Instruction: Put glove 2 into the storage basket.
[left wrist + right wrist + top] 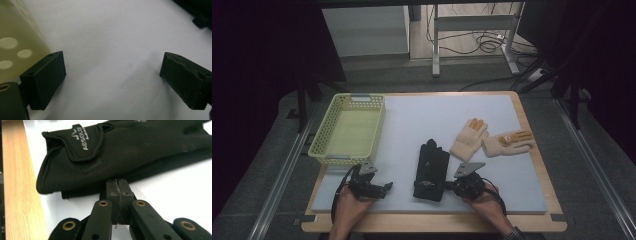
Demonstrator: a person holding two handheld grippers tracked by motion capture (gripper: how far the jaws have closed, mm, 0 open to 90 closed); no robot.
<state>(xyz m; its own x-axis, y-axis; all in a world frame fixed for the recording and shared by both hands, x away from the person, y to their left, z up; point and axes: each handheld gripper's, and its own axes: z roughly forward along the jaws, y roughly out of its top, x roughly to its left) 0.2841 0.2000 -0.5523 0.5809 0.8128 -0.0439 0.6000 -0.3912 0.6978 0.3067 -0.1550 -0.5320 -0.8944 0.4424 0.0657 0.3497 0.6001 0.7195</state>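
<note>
I see a black fabric glove [431,171] lying flat on the white foam mat [412,125], long axis running away from me. My right gripper [117,185], jaws pressed together and empty, sits just beside its cuff. My left gripper [112,75], jaws spread, rests farther off, near the yellow perforated plastic basket [324,131].

Matt black fabric on the glove [120,152], stitched, a printed cuff tab catching light. It lies on a pale foam mat [432,120], smooth and matt. Around that mat, a wooden board [539,165], light grain, slight sheen. Left of the glove, a perforated yellow plastic basket [348,129], faintly glossy. Right of it, two cream knit gloves [492,140] with orange fingertips, soft-looking and fuzzy.
</note>
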